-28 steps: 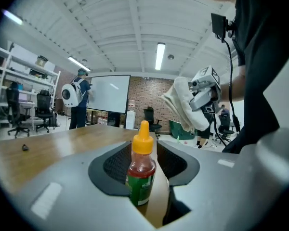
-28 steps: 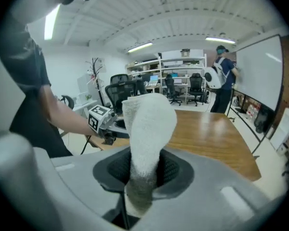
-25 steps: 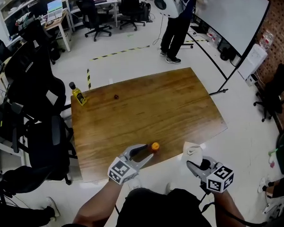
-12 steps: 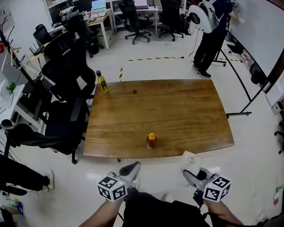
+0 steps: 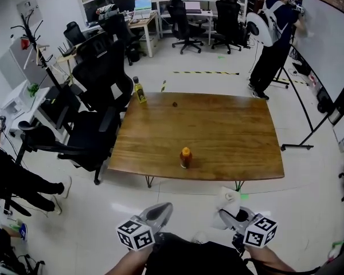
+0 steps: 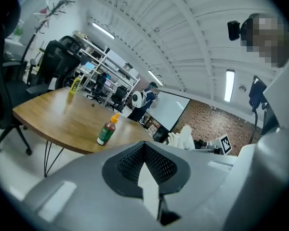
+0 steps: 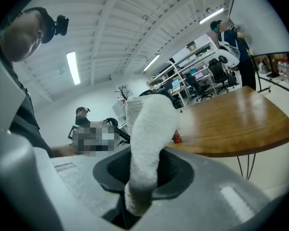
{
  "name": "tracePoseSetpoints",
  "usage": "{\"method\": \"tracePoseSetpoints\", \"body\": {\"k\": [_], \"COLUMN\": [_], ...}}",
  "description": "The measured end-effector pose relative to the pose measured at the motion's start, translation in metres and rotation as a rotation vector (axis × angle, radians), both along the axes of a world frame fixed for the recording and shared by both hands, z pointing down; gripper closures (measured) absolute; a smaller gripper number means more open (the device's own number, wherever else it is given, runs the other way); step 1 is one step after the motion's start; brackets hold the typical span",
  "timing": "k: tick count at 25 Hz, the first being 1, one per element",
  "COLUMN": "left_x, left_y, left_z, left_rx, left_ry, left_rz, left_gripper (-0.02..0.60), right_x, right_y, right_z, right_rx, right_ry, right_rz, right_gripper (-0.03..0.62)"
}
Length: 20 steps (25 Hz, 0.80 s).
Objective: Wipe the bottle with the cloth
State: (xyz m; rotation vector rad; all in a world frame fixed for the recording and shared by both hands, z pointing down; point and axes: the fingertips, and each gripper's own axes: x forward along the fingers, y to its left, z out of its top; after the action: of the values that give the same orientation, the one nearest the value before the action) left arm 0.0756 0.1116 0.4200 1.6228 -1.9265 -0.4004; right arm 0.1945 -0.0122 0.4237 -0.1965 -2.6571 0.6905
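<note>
Closest to the person, the left gripper (image 6: 144, 150) has its jaws pressed together with nothing between them. Just beside it on the right, the right gripper (image 5: 225, 214) is clamped on a white terry cloth (image 7: 147, 129), which stands up out of its jaws. Both hang over the pale floor, short of the brown wooden table (image 5: 235, 133). Ahead of them and well apart, roughly between their lines, the small dark sauce bottle with an orange cap (image 5: 186, 157) stands upright near the table's closest edge. Farther off, beyond the left gripper, a yellow-labelled bottle (image 5: 139, 90) stands at the far corner.
</note>
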Motion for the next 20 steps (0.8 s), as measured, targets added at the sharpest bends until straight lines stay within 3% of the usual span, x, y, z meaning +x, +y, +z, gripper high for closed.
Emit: {"method": "tracePoseSetpoints", "body": {"k": [7,20], "left_x": [-0.007,-0.029], "left_y": [0.007,0.030], "left_z": [-0.006,-0.011], "left_rx": [-0.018,-0.007], "left_ry": [-0.035,-0.027], "left_rz": [0.065,0.135], "left_gripper": [0.566,0.565], "right_x": [-0.004,-0.010], "right_y": [0.009,0.048], "right_z": [-0.005,-0.002], "right_rx": [0.022,0.066], "right_ry": [-0.012,0.032], "right_rz": [0.066,0.139], "right_gripper": [0.517,0.517]}}
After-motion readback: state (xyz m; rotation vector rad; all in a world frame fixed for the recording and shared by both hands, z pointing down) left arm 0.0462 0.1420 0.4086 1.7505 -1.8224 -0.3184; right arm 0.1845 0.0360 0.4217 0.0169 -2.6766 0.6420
